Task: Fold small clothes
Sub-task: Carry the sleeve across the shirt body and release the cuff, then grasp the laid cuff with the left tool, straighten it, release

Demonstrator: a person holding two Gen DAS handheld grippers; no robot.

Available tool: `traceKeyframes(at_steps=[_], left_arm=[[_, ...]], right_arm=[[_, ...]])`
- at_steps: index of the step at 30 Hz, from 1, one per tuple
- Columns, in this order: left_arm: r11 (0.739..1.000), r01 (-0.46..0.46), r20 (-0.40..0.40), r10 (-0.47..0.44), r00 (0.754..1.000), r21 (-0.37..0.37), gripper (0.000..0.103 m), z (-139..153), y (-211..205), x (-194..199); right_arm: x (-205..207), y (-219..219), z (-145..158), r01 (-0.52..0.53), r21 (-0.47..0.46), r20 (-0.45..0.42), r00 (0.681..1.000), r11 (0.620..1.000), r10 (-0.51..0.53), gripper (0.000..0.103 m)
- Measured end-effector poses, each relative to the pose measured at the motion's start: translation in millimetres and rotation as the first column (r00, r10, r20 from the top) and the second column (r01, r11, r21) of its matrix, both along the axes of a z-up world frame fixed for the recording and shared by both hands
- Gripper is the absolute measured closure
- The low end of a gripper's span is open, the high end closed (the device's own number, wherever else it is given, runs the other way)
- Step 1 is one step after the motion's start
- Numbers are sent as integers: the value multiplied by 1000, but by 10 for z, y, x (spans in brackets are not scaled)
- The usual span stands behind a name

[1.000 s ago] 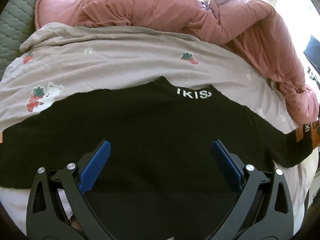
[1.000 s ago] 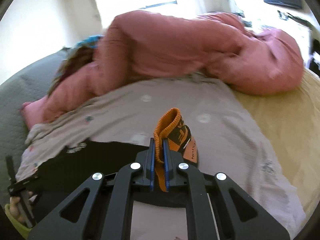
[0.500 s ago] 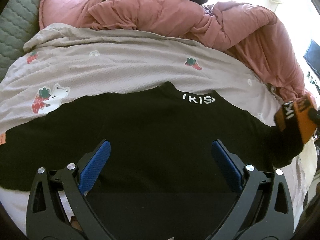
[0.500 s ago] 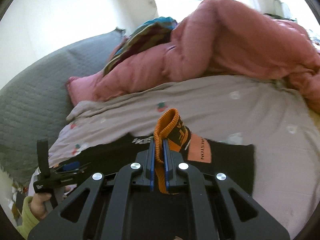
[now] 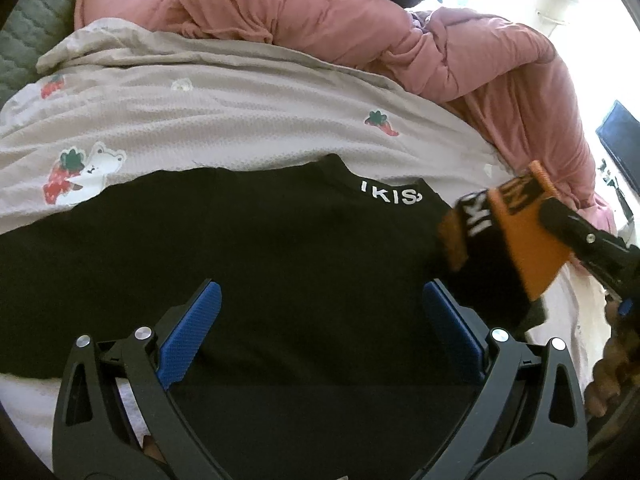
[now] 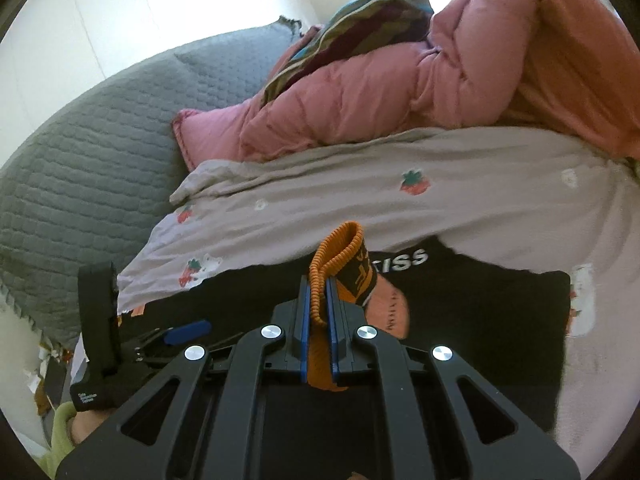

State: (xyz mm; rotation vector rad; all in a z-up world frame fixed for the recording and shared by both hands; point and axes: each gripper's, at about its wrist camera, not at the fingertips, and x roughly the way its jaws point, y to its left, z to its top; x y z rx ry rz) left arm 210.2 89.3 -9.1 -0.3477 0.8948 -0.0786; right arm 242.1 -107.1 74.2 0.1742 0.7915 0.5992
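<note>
A black sweater [image 5: 260,272] with white lettering at the collar lies spread on a grey strawberry-print sheet [image 5: 224,116]. My left gripper [image 5: 320,316] hovers open over its middle, blue pads wide apart, nothing between them. My right gripper [image 6: 319,300] is shut on the orange ribbed cuff [image 6: 336,252] of the sweater's sleeve. That sleeve is lifted and carried over the sweater's body. In the left wrist view the orange cuff [image 5: 516,216] and the right gripper come in from the right edge, above the sweater's right side.
A bunched pink duvet [image 5: 360,28] lies along the far side of the bed, with a striped cloth [image 6: 360,20] on top. A grey quilted headboard [image 6: 80,152] stands at the left. A dark screen [image 5: 620,140] is at the far right. A hand [image 5: 612,368] grips the right tool.
My right gripper has swung leftward across the bed with the orange cuff, bringing the sleeve from beside the sweater to over its body. The left gripper has stayed nearly still and open.
</note>
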Motion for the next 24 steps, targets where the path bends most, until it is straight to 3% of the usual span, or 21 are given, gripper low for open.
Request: traceKeyframes(at_steps=[12,21,24], left_arm=[[996,53,-12,-54,998,-71,8,-58,-20,21],[991,30,-53,-37,998,-128,10,-237,36,64],[991,9,-75,-19,997,-134,20,-311,72,80]], right_arm=[[80,245,-191,-34,52,-39,999,998,36,93],[66,-177,-256,75,20,-42,996,997,-74,80],[20,-392,-316,132,-19,-29,991,991,-132,73]])
